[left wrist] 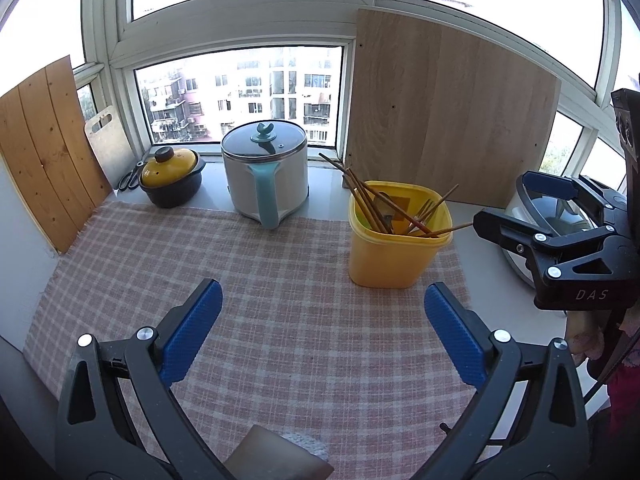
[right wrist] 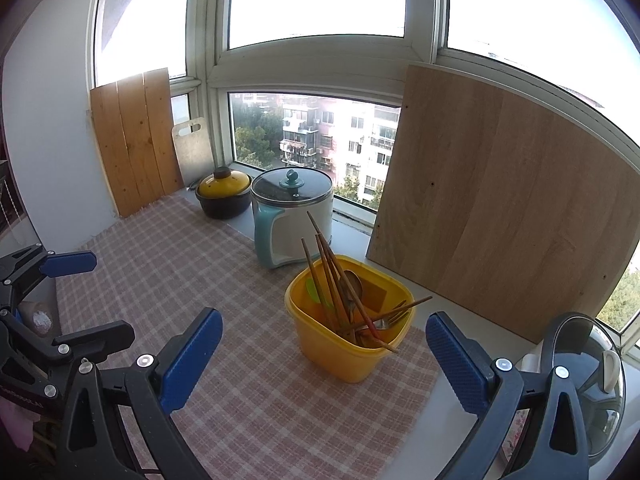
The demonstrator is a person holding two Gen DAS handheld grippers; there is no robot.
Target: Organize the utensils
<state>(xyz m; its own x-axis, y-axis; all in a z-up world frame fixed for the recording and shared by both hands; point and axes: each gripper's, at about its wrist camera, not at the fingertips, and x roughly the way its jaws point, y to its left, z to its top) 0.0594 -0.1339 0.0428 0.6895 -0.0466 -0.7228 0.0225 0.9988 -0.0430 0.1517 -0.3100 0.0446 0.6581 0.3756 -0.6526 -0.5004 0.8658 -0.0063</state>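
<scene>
One yellow plastic tub [right wrist: 344,344] ahead of the open jaws; several wooden chopsticks [right wrist: 328,276], count unclear; one metal spoon [right wrist: 354,282]. Beyond: two lidded pots [left wrist: 266,172], three wooden boards [left wrist: 448,116].

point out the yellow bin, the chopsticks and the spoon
yellow bin [right wrist: 340,356], right wrist view, front wall
chopsticks [right wrist: 320,264], right wrist view, mid shaft
spoon [right wrist: 354,280], right wrist view, bowl

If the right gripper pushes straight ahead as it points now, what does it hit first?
Probably the yellow utensil bin, which sits just ahead of the open right gripper; the leaning chopsticks may touch first. Depth is unclear.
</scene>
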